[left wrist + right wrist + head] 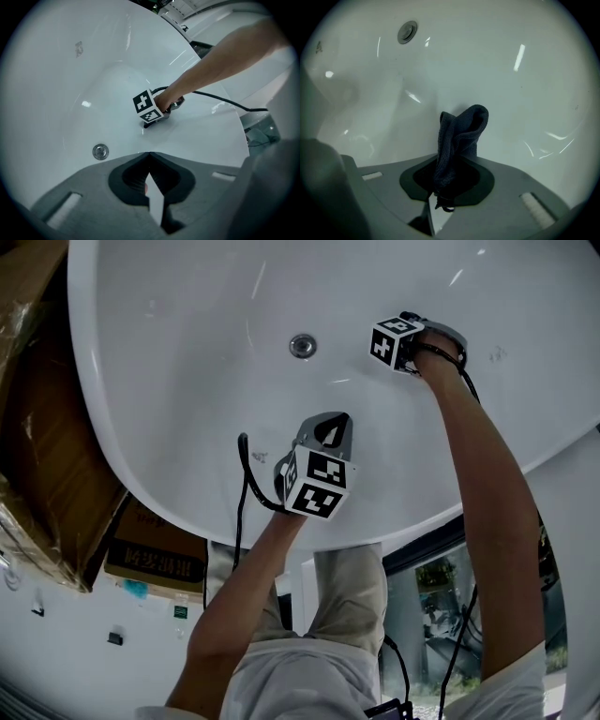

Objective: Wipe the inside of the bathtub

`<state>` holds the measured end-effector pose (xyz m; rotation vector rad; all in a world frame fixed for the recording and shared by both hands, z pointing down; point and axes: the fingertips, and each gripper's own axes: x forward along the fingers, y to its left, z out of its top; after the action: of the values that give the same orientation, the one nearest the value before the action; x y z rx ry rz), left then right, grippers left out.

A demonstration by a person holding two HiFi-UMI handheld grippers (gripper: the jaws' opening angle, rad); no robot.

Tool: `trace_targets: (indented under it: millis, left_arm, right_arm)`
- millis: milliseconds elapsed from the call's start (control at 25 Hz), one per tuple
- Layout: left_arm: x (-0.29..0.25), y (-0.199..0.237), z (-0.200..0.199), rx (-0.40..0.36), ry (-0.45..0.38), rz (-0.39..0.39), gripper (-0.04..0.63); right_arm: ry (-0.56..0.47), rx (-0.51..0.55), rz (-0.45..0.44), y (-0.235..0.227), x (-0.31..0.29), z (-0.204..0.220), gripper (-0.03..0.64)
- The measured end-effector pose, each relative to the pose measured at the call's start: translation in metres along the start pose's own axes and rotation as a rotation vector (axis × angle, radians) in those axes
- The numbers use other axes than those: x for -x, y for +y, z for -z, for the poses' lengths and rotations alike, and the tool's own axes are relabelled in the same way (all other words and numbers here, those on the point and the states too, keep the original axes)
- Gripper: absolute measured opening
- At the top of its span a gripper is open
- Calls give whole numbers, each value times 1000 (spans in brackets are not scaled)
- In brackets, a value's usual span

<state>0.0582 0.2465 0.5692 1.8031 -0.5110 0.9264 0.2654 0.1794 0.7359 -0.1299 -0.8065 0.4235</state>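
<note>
- The white tub (187, 381) fills most of the head view. Its round metal drain (302, 345) sits on the inner surface.
- The right gripper (446, 159) is deep inside the tub, to the right of the drain in the head view. The person's right arm (478, 474) reaches down to it.
- Its fingers are clenched on a dark cloth (459, 131). The cloth stands bunched up out of the fingers, folded over at the top, and a short tail hangs below them.
- The cloth's top lies against or just beside the tub's inner wall, with a faint shadow behind it. Whether it actually touches cannot be told for sure.
- In the head view the cloth is hidden under the right gripper and its marker cube (394, 339).
- The left gripper (149, 154) is nearer the tub's rim, below the drain and well apart from the right gripper.
- Its fingers are pressed together at the tips with nothing between them. They point across the tub toward the right gripper and the drain.
- The left gripper's own marker cube (317, 484) faces the head camera, and a black cable (246, 474) loops from it along the left arm.
- A second cable (225, 101) trails from the right gripper over the tub's edge.
- Outside the tub, on the left of the head view, stand brown cardboard boxes (47, 456), one of them with dark print on its side.
</note>
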Motion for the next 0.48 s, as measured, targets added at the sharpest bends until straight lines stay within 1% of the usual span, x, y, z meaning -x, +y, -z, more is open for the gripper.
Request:
trace_targets:
  millis: [200, 320, 480]
  left_arm:
    - [0, -1, 1, -10, 4, 8, -2]
    - [1, 7, 1, -9, 3, -2, -2]
    - [1, 17, 1, -2, -2, -15, -2]
  right_arm:
    - [-22, 9, -40, 25, -1, -15, 67]
    - [-45, -6, -85, 40, -1, -26, 67]
    - [-66, -12, -114, 55, -1, -36, 67]
